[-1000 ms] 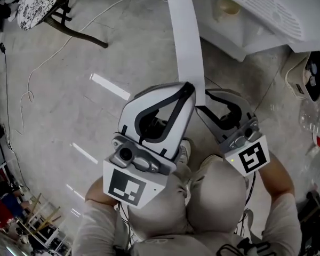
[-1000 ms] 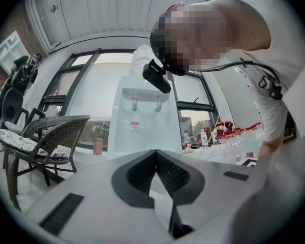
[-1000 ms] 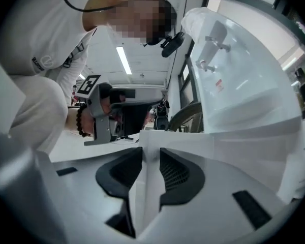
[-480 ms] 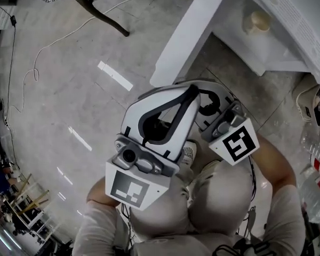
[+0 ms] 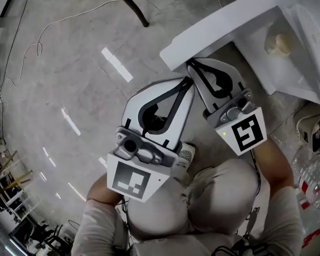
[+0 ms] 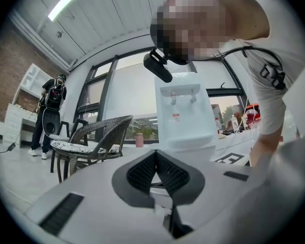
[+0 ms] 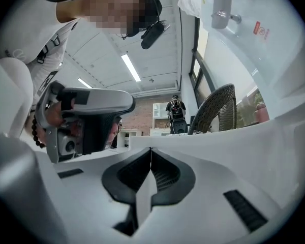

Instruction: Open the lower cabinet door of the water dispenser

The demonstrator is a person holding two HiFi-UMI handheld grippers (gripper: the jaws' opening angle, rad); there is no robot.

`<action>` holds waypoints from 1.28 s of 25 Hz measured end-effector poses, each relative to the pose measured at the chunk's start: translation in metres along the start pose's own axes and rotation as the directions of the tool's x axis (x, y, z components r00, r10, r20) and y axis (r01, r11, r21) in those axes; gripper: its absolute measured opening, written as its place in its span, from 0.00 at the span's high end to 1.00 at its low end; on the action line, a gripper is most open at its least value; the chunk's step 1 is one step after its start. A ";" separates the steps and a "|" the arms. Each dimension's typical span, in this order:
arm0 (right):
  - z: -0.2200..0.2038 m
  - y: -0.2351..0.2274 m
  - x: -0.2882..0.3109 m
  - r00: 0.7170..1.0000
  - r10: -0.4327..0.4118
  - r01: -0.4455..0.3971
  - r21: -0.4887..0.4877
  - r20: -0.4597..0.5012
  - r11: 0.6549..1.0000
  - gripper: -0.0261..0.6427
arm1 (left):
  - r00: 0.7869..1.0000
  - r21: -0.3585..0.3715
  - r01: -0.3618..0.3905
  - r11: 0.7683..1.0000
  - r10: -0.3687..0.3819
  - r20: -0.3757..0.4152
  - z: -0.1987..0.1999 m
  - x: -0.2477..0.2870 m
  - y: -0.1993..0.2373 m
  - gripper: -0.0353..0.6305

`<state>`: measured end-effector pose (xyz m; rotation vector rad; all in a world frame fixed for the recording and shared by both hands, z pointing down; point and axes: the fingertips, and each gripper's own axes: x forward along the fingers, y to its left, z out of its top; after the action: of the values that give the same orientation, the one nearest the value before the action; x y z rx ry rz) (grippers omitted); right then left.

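Door (image 5: 218, 28) is now swung far out from the dispenser (image 5: 309, 20), much wider than a second ago, when it showed only as a thin edge. The lower cabinet stands open, so the task looks basically done.

Right gripper (image 5: 189, 64): jaws have just been closing and are now fully together with nothing between them, tip just beside the door's free edge. Left gripper (image 5: 190, 83): also closed and empty, near the right one, apart from the door.

Floor (image 5: 69, 68): grey polished concrete, glossy, light streaks.
Dispenser: white, boxy, smooth hard shell with a slotted panel.
Door: flat white slab, rigid, smooth, square-edged.
Grippers: white moulded shells, black ribbed pads.
Small beige rounded thing (image 5: 277, 42) inside the cabinet, can't tell what.
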<state>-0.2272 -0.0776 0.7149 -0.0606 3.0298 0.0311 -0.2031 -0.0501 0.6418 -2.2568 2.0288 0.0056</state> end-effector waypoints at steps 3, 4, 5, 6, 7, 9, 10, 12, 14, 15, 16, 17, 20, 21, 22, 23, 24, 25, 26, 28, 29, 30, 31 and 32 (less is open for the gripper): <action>-0.002 -0.003 0.010 1.000 -0.002 0.002 -0.005 -0.003 1.000 0.94 | 1.000 0.003 -0.024 1.000 0.024 -0.012 -0.008 -0.005 0.007 0.94; -0.001 -0.003 0.013 1.000 -0.005 0.005 -0.007 -0.001 1.000 0.94 | 0.999 0.002 -0.031 1.000 0.031 -0.016 -0.011 -0.006 0.009 0.94; -0.001 -0.004 0.016 1.000 -0.010 0.010 -0.005 0.003 1.000 0.94 | 0.999 0.000 -0.037 0.999 0.037 -0.018 -0.012 -0.007 0.011 0.94; 0.000 -0.005 0.017 1.000 -0.016 0.016 0.002 0.007 1.000 0.94 | 0.999 -0.003 -0.041 0.999 0.041 -0.019 -0.014 -0.007 0.011 0.94; 0.000 -0.005 0.018 1.000 -0.020 0.020 0.012 0.010 1.000 0.94 | 0.999 -0.004 -0.043 0.999 0.043 -0.020 -0.014 -0.007 0.012 0.94; 0.000 -0.003 0.017 1.000 -0.024 0.024 0.026 0.010 0.999 0.94 | 0.999 -0.004 -0.041 0.999 0.041 -0.019 -0.015 -0.005 0.011 0.94; 0.000 -0.001 0.015 1.000 -0.023 0.023 0.029 0.007 0.999 0.94 | 0.999 -0.003 -0.038 0.999 0.038 -0.017 -0.015 -0.003 0.010 0.94; 0.000 0.002 0.010 1.000 -0.021 0.021 0.035 0.005 0.999 0.94 | 0.999 -0.002 -0.032 0.999 0.032 -0.017 -0.017 0.000 0.008 0.94; 0.001 0.000 0.003 1.000 -0.029 0.029 0.063 0.005 0.998 0.94 | 0.999 -0.007 -0.032 0.999 0.032 -0.017 -0.019 0.003 0.007 0.94; 0.002 -0.002 -0.003 0.999 -0.038 0.037 0.080 0.004 0.996 0.94 | 0.999 -0.011 -0.032 0.999 0.032 -0.015 -0.020 0.004 0.006 0.94; 0.003 -0.005 -0.009 0.999 -0.048 0.048 0.094 0.001 0.994 0.94 | 0.999 -0.014 -0.032 0.999 0.032 -0.012 -0.020 0.005 0.005 0.94; 0.005 -0.008 -0.018 0.998 -0.058 0.058 0.101 -0.005 0.993 0.94 | 1.000 -0.017 -0.030 0.999 0.030 -0.009 -0.020 0.007 0.004 0.94; 0.015 -0.017 -0.045 0.994 -0.111 0.112 0.098 -0.018 0.989 0.94 | 1.000 -0.022 -0.019 1.000 0.019 0.002 -0.017 0.012 0.000 0.94; 0.021 -0.021 -0.053 0.990 -0.141 0.143 0.095 -0.018 0.985 0.94 | 1.000 -0.022 -0.015 1.000 0.015 0.006 -0.014 0.014 -0.002 0.94; 0.028 -0.025 -0.062 0.984 -0.175 0.176 0.089 -0.016 0.980 0.94 | 1.000 -0.021 -0.011 1.000 0.011 0.011 -0.009 0.016 -0.004 0.94; 0.036 -0.030 -0.070 0.978 -0.210 0.210 0.085 -0.013 0.974 0.94 | 1.000 -0.019 -0.007 1.000 0.007 0.017 -0.004 0.018 -0.006 0.94; 0.045 -0.033 -0.079 0.970 -0.242 0.242 0.082 -0.009 0.967 0.94 | 1.000 -0.017 0.000 1.000 0.001 0.023 0.003 0.021 -0.008 0.94; 0.055 -0.036 -0.087 0.963 -0.269 0.269 0.081 -0.007 0.960 0.94 | 1.000 -0.014 0.008 1.000 -0.007 0.030 0.012 0.023 -0.010 0.94; 0.065 -0.039 -0.095 0.956 -0.292 0.292 0.081 -0.006 0.953 0.94 | 0.999 -0.011 0.015 1.000 -0.015 0.036 0.021 0.026 -0.012 0.94; 0.089 -0.042 -0.108 0.944 -0.330 0.330 0.082 -0.009 0.940 0.94 | 0.999 -0.019 0.019 1.000 -0.018 0.042 0.044 0.032 -0.014 0.94; 0.103 -0.042 -0.115 0.937 -0.349 0.349 0.083 -0.013 0.933 0.94 | 0.999 -0.029 0.017 0.999 -0.016 0.043 0.057 0.035 -0.015 0.94; 0.119 -0.043 -0.122 0.929 -0.368 0.369 0.085 -0.018 0.926 0.94 | 0.999 -0.038 0.015 0.999 -0.013 0.044 0.073 0.037 -0.018 0.94; 0.137 -0.043 -0.129 0.921 -0.389 0.389 0.089 -0.022 0.917 0.94 | 0.999 -0.045 0.014 0.999 -0.012 0.044 0.092 0.038 -0.021 0.94; 0.159 -0.042 -0.137 0.912 -0.410 0.410 0.096 -0.023 0.907 0.94 | 0.999 -0.049 0.015 0.999 -0.013 0.044 0.113 0.040 -0.025 0.94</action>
<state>-0.0717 -0.1109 0.5717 -0.6873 2.9467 -0.1545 -0.1666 -0.0776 0.5289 -2.2791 2.0123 0.1042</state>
